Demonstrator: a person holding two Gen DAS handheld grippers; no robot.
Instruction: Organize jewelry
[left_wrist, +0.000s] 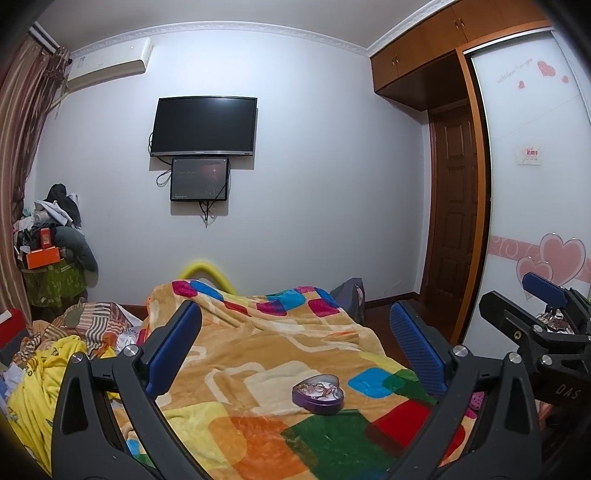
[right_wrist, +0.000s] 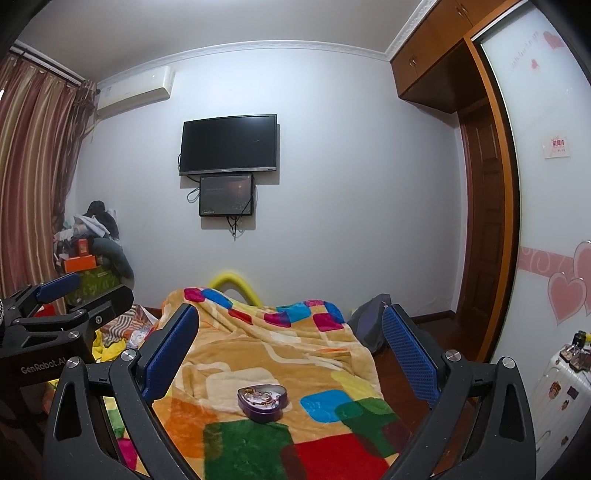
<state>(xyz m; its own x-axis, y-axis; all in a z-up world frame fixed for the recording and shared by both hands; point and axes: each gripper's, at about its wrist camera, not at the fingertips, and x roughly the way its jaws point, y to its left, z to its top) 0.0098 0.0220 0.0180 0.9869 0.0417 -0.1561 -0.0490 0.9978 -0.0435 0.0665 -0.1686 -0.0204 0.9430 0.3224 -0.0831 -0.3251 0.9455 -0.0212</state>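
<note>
Right — both tongs, left (left_wrist: 295, 347) & right (right_wrist: 291, 354), gape apart above heart tin (left_wrist: 318, 393) w/ jewelry — on blanket (left_wrist: 258, 350).

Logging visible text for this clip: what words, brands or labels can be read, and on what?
"GenRobot.AI": body of the left hand-held gripper.
"DAS": body of the right hand-held gripper.
Script on the wardrobe door: too blurred to read.
Red-printed card on that door: too small.
TV brand mark: unreadable.
</note>
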